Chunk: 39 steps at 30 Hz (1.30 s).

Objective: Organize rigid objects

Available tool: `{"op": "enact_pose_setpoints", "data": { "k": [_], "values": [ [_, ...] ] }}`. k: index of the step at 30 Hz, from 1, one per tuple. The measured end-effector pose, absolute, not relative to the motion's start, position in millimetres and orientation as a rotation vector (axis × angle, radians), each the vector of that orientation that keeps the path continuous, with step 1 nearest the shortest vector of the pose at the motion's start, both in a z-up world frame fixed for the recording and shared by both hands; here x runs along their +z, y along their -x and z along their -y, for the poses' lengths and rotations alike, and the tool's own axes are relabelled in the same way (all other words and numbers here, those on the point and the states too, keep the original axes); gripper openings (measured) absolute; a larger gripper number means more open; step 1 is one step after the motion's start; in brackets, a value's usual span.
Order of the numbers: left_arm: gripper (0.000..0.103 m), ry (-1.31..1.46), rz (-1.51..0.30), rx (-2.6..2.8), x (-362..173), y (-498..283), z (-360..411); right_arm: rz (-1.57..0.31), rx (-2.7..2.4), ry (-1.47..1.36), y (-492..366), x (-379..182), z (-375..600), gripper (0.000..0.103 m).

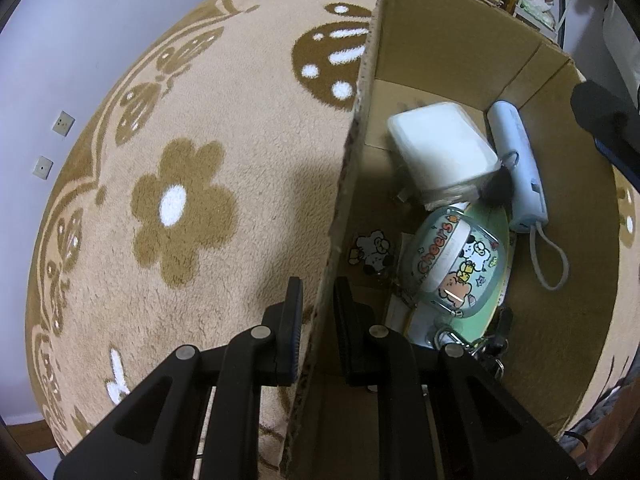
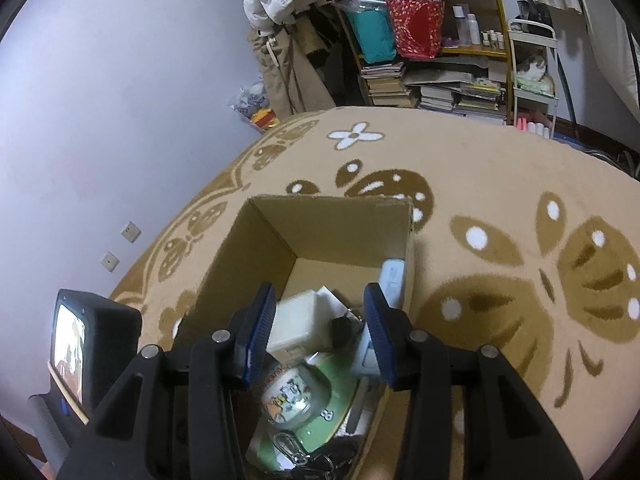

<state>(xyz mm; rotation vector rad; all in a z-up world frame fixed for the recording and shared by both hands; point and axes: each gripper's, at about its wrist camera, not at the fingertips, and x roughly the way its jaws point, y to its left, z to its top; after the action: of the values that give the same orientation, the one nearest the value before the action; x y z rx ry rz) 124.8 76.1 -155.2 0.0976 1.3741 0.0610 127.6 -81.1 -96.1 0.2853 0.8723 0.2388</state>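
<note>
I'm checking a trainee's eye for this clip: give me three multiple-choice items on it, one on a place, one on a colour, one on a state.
1. Where is the cartoon glass mug?
A. on the rug
B. in the cardboard box
C. on a shelf

2. What colour are the right gripper pads?
A. blue
B. red
C. white

3. The left gripper is:
A. wide open
B. holding the mug
C. clamped on the box wall

Key: 1 B, it lies among the box's contents; 2 A, blue faces show; 3 C, the wall's edge runs between its fingers.

My right gripper (image 2: 320, 330) hangs open over the cardboard box (image 2: 256, 248) on the carpet (image 2: 500, 184); nothing between its pads. Inside: white case (image 2: 298, 322), cartoon cup (image 2: 292, 396), keys (image 2: 316, 462).
</note>
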Motion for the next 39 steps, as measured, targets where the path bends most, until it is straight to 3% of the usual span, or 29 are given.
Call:
{"op": "enact_pose_setpoints", "data": {
  "k": [2,13,16,19,21,25,32,39],
  "values": [
    [0.016,-0.095,-1.365,0.059,-152,-124,-77,-0.872,0.234,-0.270,-125,-93,80,0.061],
    [0.017,-0.093,-1.307,0.059,-133,-117,-72,-0.875,0.180,-0.222,-111,-78,87,0.081],
    [0.020,-0.103,-1.295,0.060,-129,-115,-70,-0.890,0.148,-0.181,-105,-78,92,0.093],
    [0.030,-0.112,-1.272,0.066,-120,-109,-70,-0.898,0.118,-0.168,-100,-76,100,0.099],
    [0.046,-0.110,-1.244,0.062,-111,-104,-68,-0.903,0.096,-0.171,-95,-73,108,0.103],
    [0.059,-0.150,-1.168,0.069,-91,-94,-59,-0.919,0.061,-0.162,-85,-71,120,0.103],
    [0.096,-0.154,-1.070,0.059,-60,-72,-46,-0.928,0.017,-0.173,-65,-70,144,0.103],
    [0.097,-0.161,-0.993,0.079,-44,-54,-42,-0.899,-0.005,-0.230,-42,-73,157,0.103]
  ]
}}
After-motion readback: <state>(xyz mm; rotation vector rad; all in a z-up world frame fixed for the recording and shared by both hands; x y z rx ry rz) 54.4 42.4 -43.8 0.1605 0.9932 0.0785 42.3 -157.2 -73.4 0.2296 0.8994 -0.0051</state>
